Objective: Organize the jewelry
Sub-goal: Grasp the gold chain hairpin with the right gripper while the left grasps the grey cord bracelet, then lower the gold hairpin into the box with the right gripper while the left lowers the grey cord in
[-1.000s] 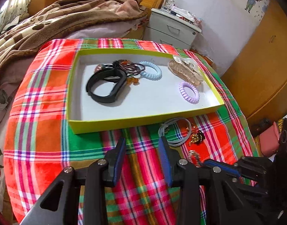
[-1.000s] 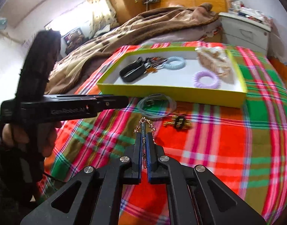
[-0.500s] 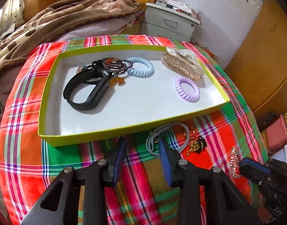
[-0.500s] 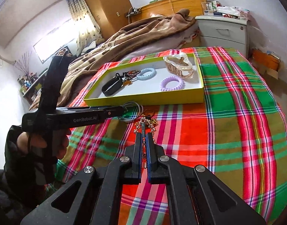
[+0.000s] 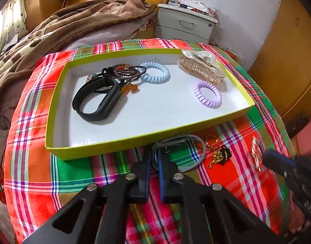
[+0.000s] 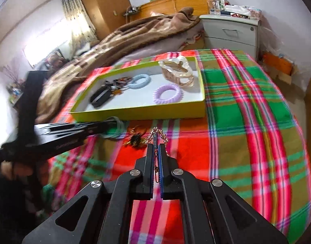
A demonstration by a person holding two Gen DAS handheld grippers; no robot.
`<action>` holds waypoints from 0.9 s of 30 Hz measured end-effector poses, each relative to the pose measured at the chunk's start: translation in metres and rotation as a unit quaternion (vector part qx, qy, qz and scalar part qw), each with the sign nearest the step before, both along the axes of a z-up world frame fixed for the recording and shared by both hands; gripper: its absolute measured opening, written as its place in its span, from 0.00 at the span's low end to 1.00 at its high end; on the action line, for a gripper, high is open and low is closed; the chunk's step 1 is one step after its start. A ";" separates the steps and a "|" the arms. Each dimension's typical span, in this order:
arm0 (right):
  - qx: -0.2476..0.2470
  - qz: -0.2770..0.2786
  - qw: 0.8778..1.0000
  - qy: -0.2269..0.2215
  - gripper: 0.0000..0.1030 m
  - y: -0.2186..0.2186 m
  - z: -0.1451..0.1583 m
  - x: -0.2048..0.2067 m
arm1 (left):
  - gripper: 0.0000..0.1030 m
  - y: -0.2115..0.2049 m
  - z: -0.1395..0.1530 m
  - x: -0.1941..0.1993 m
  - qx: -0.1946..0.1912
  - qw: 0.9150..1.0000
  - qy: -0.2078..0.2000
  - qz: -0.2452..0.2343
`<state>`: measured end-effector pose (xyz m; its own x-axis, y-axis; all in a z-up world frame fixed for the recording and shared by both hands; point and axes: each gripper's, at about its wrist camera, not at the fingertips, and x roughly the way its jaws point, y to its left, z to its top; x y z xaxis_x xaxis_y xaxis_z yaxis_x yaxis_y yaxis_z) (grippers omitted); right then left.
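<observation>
left tool (image 5: 154,154) clamped on grey cord loop (image 5: 193,142); right tool (image 6: 155,148) clamped on gold chain (image 6: 162,135)

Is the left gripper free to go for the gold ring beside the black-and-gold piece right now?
Probably not yet: the left gripper is shut on the grey looped band. The gold ring lies uncovered on the plaid cloth, so only that load hinders it.

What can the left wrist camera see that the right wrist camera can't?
Only the left wrist view shows the left gripper shut on the grey cord loop. Only the right wrist view shows the right gripper shut on the gold chain and the curtain. Both show the yellow-green tray, the purple coil hair tie and the black band.
</observation>
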<state>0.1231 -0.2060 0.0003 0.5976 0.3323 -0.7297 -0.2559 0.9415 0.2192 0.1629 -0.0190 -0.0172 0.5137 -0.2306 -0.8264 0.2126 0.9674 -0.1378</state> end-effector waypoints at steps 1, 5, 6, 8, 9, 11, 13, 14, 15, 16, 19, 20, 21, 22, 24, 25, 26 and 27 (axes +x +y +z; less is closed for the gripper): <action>-0.012 0.003 1.000 0.000 0.03 0.004 -0.001 0.005 | 0.05 0.001 0.000 -0.001 0.000 1.000 -0.001 0.002; -0.045 0.010 0.999 0.015 0.03 0.015 -0.008 0.018 | 0.05 0.010 0.001 -0.006 -0.011 1.000 -0.001 0.007; -0.049 0.013 0.998 0.021 0.03 0.018 -0.010 0.019 | 0.05 0.013 0.001 -0.008 -0.013 1.000 -0.003 0.008; -0.057 0.030 0.998 0.025 0.03 0.026 -0.011 0.018 | 0.05 0.018 0.002 -0.009 -0.016 1.000 -0.002 0.013; -0.057 0.036 0.997 0.026 0.03 0.029 -0.011 0.017 | 0.05 0.021 0.002 -0.010 -0.018 1.000 -0.002 0.015; -0.043 0.060 0.997 0.029 0.03 0.035 -0.010 0.011 | 0.05 0.027 0.003 -0.012 -0.023 1.000 -0.002 0.020; -0.026 0.076 0.996 0.035 0.03 0.038 -0.009 0.006 | 0.05 0.032 0.006 -0.015 -0.025 0.999 -0.007 0.023; -0.022 0.081 0.996 0.035 0.03 0.040 -0.008 0.004 | 0.05 0.034 0.007 -0.017 -0.026 0.999 -0.008 0.026; -0.021 0.084 0.996 0.033 0.03 0.041 -0.006 0.001 | 0.05 0.036 0.009 -0.018 -0.027 0.999 -0.011 0.027; -0.020 0.084 0.996 0.031 0.03 0.041 -0.005 -0.002 | 0.05 0.038 0.011 -0.020 -0.028 0.999 -0.013 0.028; -0.016 0.078 0.997 0.025 0.03 0.039 0.000 -0.005 | 0.05 0.042 0.016 -0.022 -0.034 0.999 -0.018 0.029; -0.017 0.074 0.997 0.019 0.03 0.038 0.004 -0.007 | 0.05 0.043 0.017 -0.023 -0.034 0.999 -0.020 0.030; -0.017 0.071 0.997 0.015 0.03 0.037 0.007 -0.007 | 0.05 0.044 0.020 -0.023 -0.035 0.999 -0.022 0.030; -0.015 0.068 0.998 0.013 0.03 0.035 0.011 -0.007 | 0.05 0.045 0.022 -0.024 -0.037 0.999 -0.024 0.029; -0.017 0.063 0.998 0.008 0.03 0.036 0.016 -0.004 | 0.05 0.047 0.026 -0.025 -0.039 0.998 -0.026 0.031; -0.016 0.063 0.998 0.005 0.03 0.036 0.019 -0.003 | 0.05 0.047 0.028 -0.025 -0.040 0.998 -0.028 0.031; -0.015 0.063 0.998 0.003 0.03 0.036 0.022 -0.003 | 0.05 0.049 0.031 -0.025 -0.040 0.998 -0.030 0.032; -0.016 0.063 0.998 0.000 0.03 0.037 0.024 -0.002 | 0.05 0.050 0.033 -0.026 -0.041 0.998 -0.032 0.032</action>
